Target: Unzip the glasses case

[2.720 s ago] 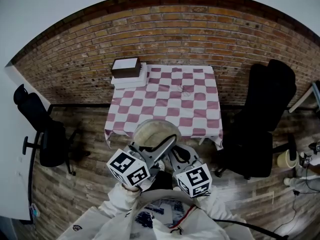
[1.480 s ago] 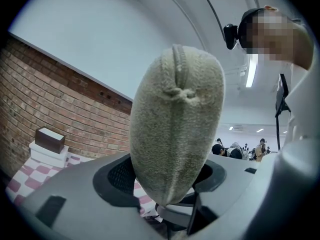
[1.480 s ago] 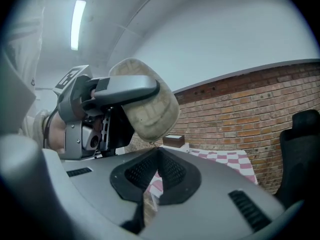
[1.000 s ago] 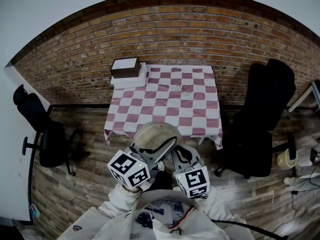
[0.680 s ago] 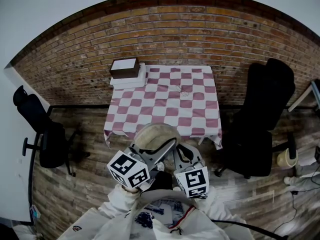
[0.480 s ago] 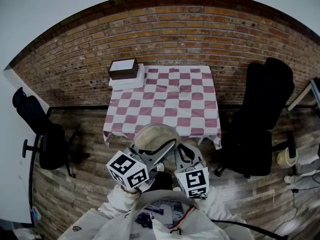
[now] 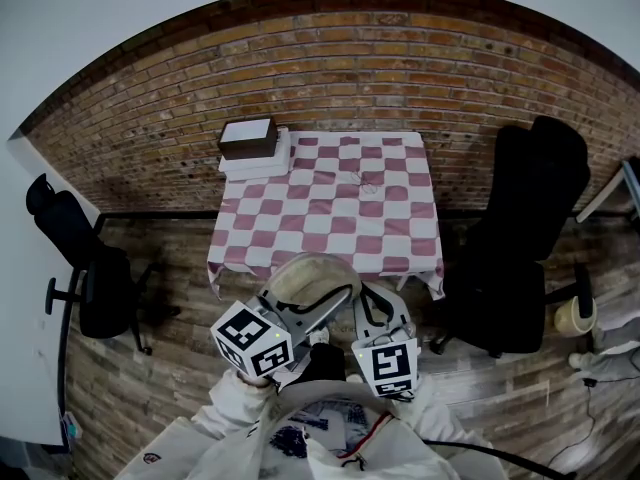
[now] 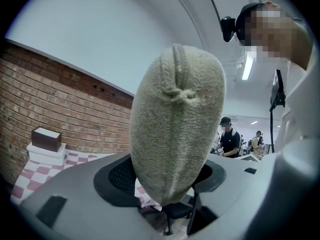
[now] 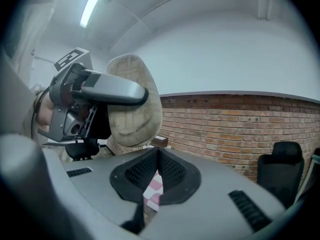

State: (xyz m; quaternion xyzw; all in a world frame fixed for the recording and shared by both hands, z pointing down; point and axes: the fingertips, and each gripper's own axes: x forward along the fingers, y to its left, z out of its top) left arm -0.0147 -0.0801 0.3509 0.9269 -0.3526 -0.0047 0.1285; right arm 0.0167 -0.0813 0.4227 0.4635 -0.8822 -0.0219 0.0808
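The glasses case (image 7: 308,276) is a beige, fuzzy pouch held in the air close to my body, short of the table's near edge. My left gripper (image 7: 335,296) is shut on it. In the left gripper view the case (image 8: 175,119) stands upright out of the jaws, with its zip seam (image 8: 178,69) running over the top. My right gripper (image 7: 372,306) hangs just to the right of the case, shut with nothing between its jaws. In the right gripper view the case (image 9: 134,113) sits above and left of the shut right gripper (image 9: 157,156), and the left gripper (image 9: 97,91) lies across it.
Ahead is a small table with a red and white checked cloth (image 7: 330,208), and a brown box on white boxes (image 7: 253,143) at its far left corner. A black chair (image 7: 530,238) stands to the right and another (image 7: 95,268) to the left. A brick wall (image 7: 330,68) is behind.
Both grippers have stayed nearly in place with the case still held in the left one. The right gripper has rolled a little, so its marker cube sits squarer.
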